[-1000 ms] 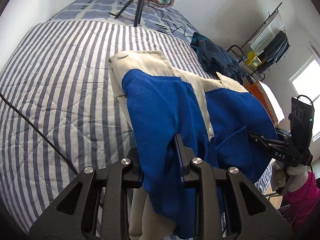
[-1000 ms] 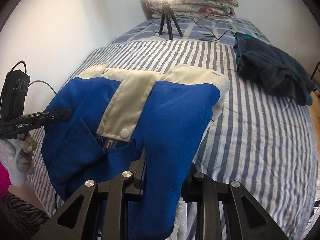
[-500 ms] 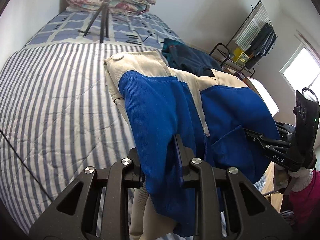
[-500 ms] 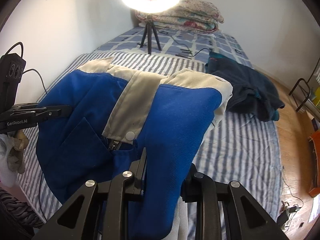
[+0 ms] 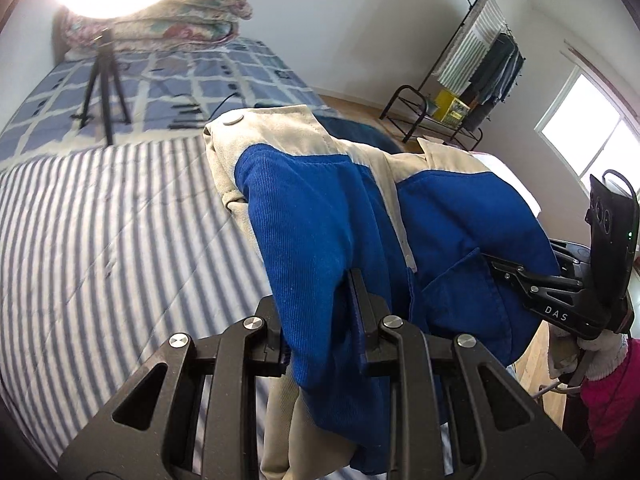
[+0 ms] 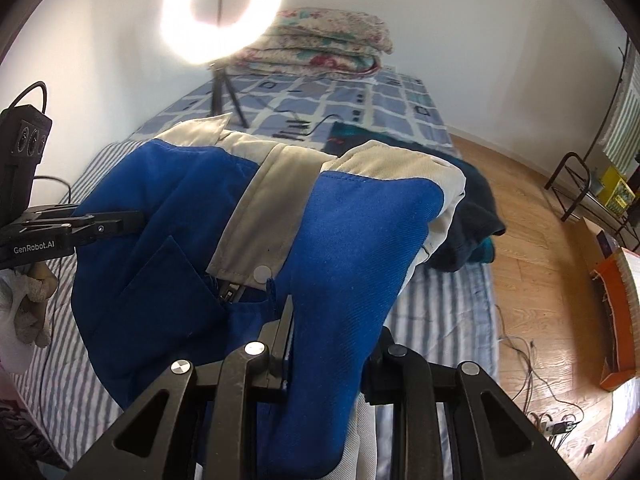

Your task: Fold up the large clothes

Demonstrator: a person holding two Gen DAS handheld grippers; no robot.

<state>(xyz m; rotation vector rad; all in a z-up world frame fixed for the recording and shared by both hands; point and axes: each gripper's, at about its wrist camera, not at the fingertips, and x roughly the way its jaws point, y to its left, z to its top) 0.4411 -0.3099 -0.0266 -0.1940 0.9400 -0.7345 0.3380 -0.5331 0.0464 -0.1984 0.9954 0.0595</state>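
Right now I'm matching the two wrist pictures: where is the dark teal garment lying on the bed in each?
Left wrist view: only a dark blue sliver of the teal garment shows, upper middle, behind the blue jacket.
Right wrist view: the teal garment lies right of centre, beside the jacket.
Shared landmark: the ring light tripod.

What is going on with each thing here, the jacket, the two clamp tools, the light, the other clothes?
Blue and cream jacket: lifted off the bed, held at two spots.
Left gripper: jaws shut on jacket fabric.
Right gripper: jaws shut on jacket fabric.
Ring light: switched on.
Dark garment: lying crumpled on the bed.
Floral quilt: folded, stacked at the bed's head.
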